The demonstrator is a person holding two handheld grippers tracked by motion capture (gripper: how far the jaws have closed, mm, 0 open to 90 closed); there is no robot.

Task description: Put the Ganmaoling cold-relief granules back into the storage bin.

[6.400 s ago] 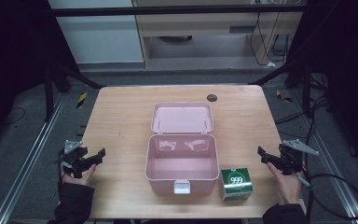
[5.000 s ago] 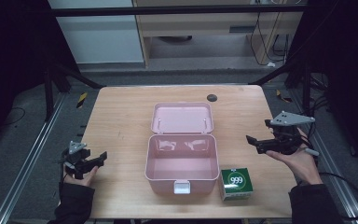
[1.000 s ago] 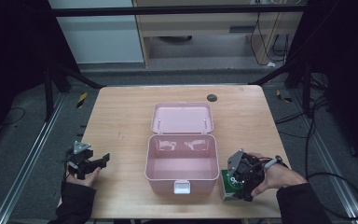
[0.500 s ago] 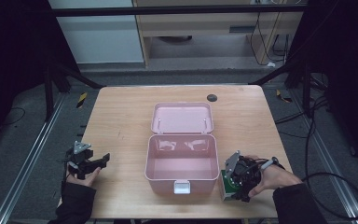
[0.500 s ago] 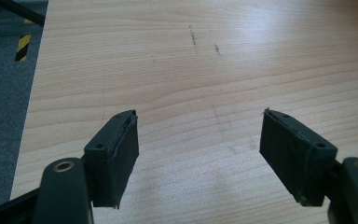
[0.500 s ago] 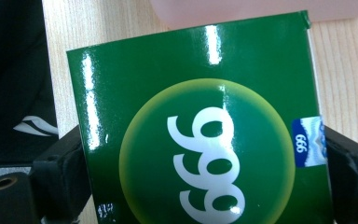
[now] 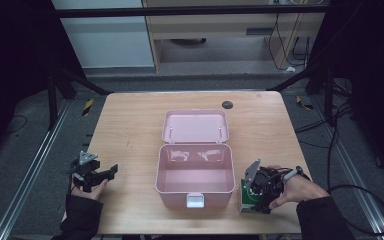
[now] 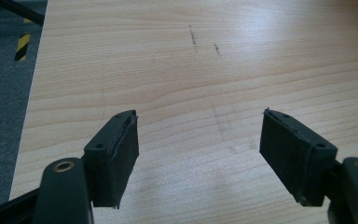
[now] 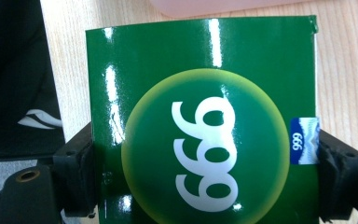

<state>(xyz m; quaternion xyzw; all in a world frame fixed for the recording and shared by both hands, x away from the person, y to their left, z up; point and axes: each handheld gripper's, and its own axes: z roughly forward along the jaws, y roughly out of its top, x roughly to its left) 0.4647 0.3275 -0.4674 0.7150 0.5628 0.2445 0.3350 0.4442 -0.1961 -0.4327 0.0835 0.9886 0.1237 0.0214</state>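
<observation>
A glossy green box (image 9: 205, 60) printed with "999" in a yellow-green circle lies on the wooden table by its front edge. It sits just right of the open pink case (image 7: 195, 189). My right gripper (image 9: 209, 177) has one jaw pressed against each side of the box, and from the high view it (image 7: 260, 192) covers most of the green box (image 7: 245, 201). My left gripper (image 7: 106, 173) rests at the table's left edge with its jaws wide apart. In its own view the left gripper (image 8: 200, 158) has just bare wood between its jaws.
The pink case has its lid (image 7: 195, 126) laid back flat and its inside looks bare. A small dark round disc (image 7: 227, 104) lies near the table's (image 7: 130, 130) far edge. Dark floor, metal rails and cables surround the table.
My right gripper swung in from the table's right side, came down over the green box and closed its jaws on the sides. The left gripper hardly moved.
</observation>
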